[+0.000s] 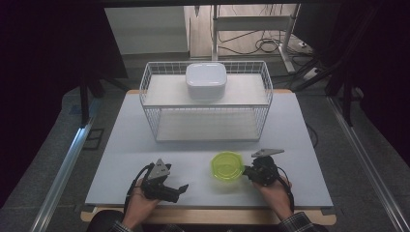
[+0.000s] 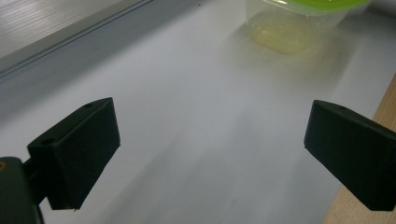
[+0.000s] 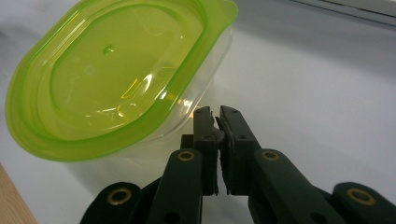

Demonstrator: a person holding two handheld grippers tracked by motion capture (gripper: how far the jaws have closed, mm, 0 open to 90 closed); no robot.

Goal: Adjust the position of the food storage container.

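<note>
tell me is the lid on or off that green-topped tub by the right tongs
On. The green lid sits seated over the clear tub, its rim wrapped all round the top; the tub stands upright on the table.

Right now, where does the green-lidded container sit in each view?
High view: green-lidded container at lower centre, just left of the right gripper.
Left gripper view: top right, cut by the edge.
Right gripper view: upper left, beside the closed jaws.
Shared landmark: white tabletop.

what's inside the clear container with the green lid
Through the green lid and clear wall, the container looks empty. The part behind the right gripper is covered.
</note>
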